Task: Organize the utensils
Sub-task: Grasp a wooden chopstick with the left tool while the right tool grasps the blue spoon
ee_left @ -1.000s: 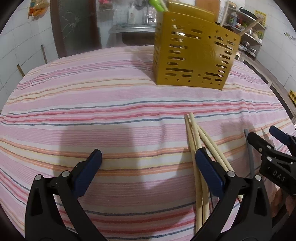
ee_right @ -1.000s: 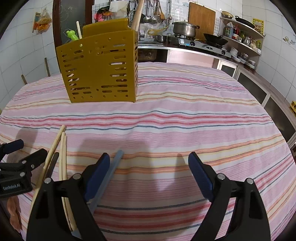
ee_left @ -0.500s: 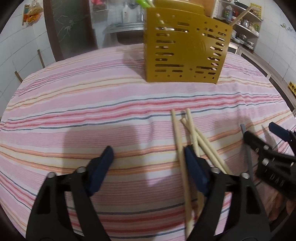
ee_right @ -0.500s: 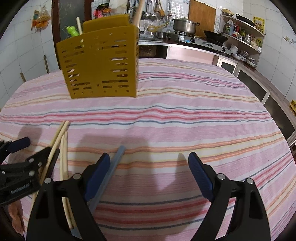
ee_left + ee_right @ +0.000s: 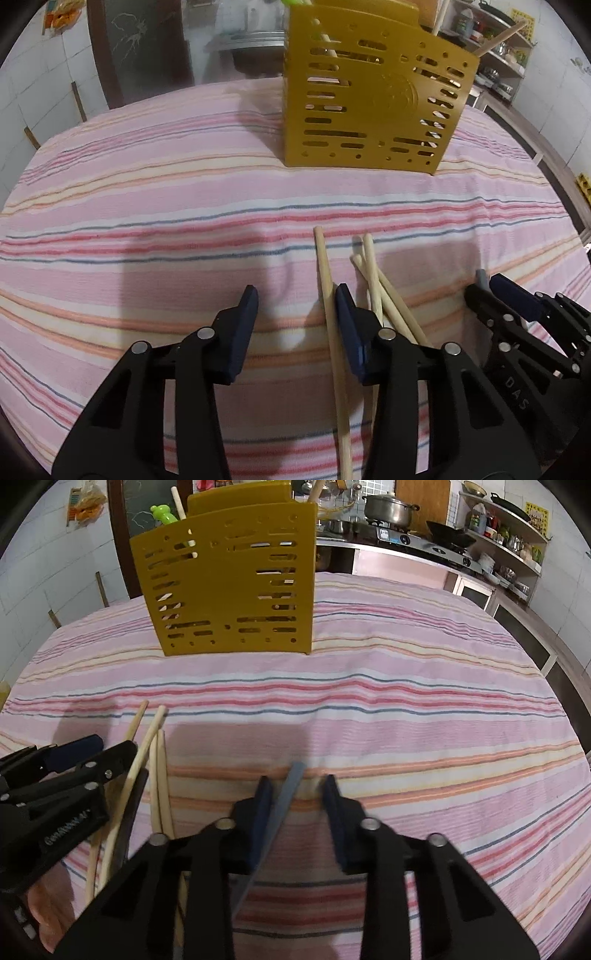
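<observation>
My left tool (image 5: 295, 308) has its jaws just narrowing over the striped surface (image 5: 147, 229), and one wooden chopstick (image 5: 328, 314) lies between them against the right-hand pad (image 5: 347, 325); the other pad stands clear of it, so nothing is clamped yet. Three more chopsticks (image 5: 384, 295) lie crossed just beside it on the cloth. My right tool (image 5: 295, 794) has just been closing too, with a flat grey utensil handle (image 5: 284, 805) between its jaws, touching the left pad (image 5: 260, 812) while the right one stays apart. The yellow slotted holder (image 5: 229, 590) stands upright farther back, with utensils already inside.
</observation>
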### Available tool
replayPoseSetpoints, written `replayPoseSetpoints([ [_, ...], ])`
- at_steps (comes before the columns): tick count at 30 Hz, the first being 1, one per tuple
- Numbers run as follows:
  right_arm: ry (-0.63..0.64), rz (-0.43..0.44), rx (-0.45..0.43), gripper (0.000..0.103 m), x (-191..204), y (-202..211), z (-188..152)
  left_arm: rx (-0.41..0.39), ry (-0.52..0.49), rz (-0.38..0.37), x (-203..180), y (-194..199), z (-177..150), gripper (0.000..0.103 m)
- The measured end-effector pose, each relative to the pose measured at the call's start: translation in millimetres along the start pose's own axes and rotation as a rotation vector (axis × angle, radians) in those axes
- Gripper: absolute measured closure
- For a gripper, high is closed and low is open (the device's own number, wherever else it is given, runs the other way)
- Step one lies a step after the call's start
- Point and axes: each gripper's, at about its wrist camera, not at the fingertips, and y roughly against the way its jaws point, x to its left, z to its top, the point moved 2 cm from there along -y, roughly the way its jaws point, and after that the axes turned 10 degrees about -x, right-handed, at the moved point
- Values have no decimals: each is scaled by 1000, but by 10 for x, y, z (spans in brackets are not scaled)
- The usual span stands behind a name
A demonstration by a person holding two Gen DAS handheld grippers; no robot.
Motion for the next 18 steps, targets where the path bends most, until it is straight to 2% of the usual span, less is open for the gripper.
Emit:
replayPoseSetpoints([
  [2, 5, 1, 13, 86, 22, -30, 37, 5, 6, 12, -9, -40, 43, 61],
  [8, 30, -9, 26, 93, 81, -102, 135, 11, 18, 8, -5, -95, 128, 69],
  [18, 33, 8, -21, 96, 89, -77, 137, -16, 33, 4, 30, -109, 156, 96],
])
